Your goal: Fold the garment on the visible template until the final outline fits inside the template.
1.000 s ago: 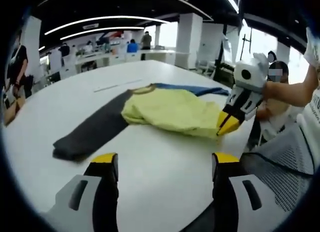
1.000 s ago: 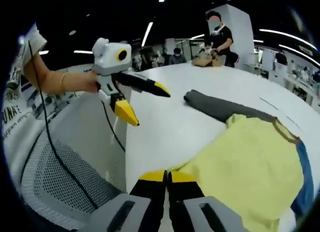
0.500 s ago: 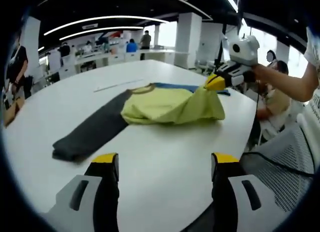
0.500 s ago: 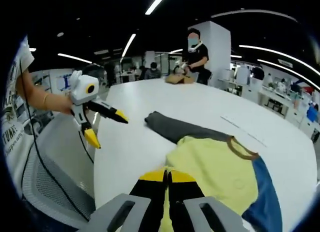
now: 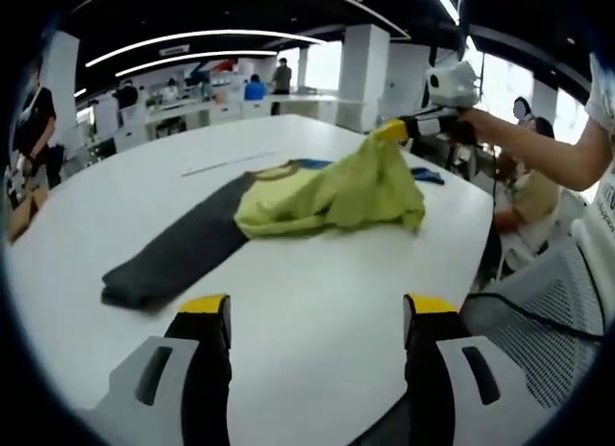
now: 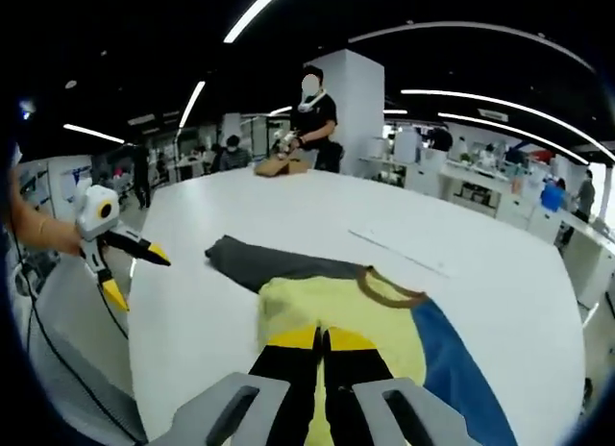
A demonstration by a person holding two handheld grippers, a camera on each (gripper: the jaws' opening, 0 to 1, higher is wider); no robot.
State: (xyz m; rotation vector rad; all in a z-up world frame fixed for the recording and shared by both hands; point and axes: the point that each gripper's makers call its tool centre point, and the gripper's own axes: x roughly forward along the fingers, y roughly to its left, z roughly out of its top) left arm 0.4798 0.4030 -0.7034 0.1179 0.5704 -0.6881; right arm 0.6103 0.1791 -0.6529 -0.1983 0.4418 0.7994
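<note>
A yellow shirt [image 5: 327,191] with a long grey sleeve [image 5: 178,249] and a blue sleeve [image 5: 423,175] lies on the white table [image 5: 317,311]. My right gripper [image 5: 392,131] is shut on the yellow hem and holds it up above the shirt. In the right gripper view its jaws [image 6: 322,338] are closed over the yellow cloth [image 6: 307,307], with the brown collar [image 6: 389,287], grey sleeve [image 6: 259,263] and blue sleeve [image 6: 461,369] beyond. My left gripper [image 5: 315,311] stands open over bare table, short of the shirt; it also appears as the left gripper [image 6: 136,278], held by a hand.
A thin grey line [image 5: 226,164] runs across the table behind the shirt. A mesh chair [image 5: 538,321] stands at the table's near edge. A person [image 6: 312,119] works at the far end of the table. Other desks and people fill the room behind.
My right gripper has lifted the yellow hem off the table and carried it up and over toward the collar. The left gripper has stayed open in place.
</note>
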